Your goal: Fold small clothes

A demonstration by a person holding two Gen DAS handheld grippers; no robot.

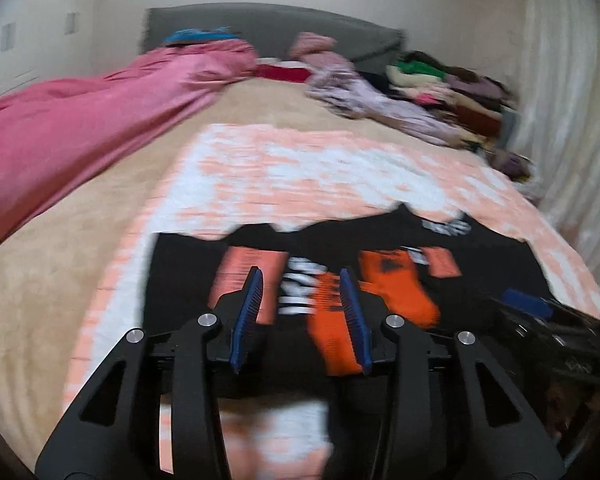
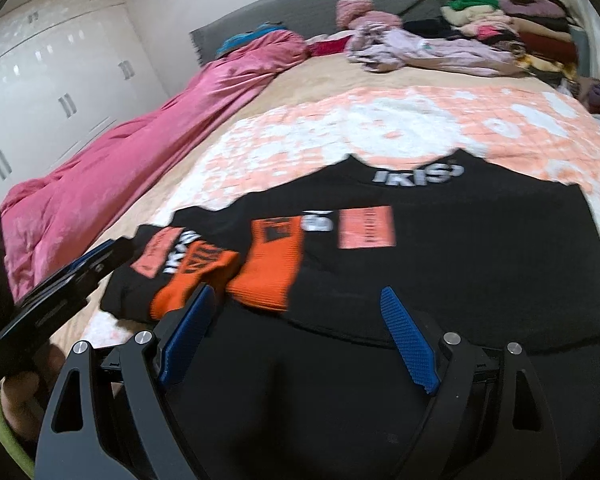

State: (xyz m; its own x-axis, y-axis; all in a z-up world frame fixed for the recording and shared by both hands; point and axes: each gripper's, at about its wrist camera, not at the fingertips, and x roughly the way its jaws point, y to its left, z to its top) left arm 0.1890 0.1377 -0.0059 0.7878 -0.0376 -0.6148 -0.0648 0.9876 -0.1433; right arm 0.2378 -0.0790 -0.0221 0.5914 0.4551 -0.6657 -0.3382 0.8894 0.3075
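While both views are blurred, the layout still reads.
Shirt: black shirt (image 2: 460,240) spread flat on the peach-and-white quilt (image 2: 300,136), white lettering and peach patches showing; folded sleeve at its left side.
Cuffs: two orange cuffs (image 2: 270,268) lying on the black cloth, side by side.
Left gripper: left gripper (image 1: 302,280) over the sleeve, jaws partly apart, nothing pinched; one cuff lies under the gap.
Right gripper: right gripper (image 2: 296,296) over the shirt's near part, jaws spread wide, gripping nothing.
Hand: a hand (image 2: 24,392) carries the left gripper.
Bed: pink duvet (image 2: 120,160) at left, clothes pile (image 2: 500,20) by the grey headboard (image 2: 300,4).
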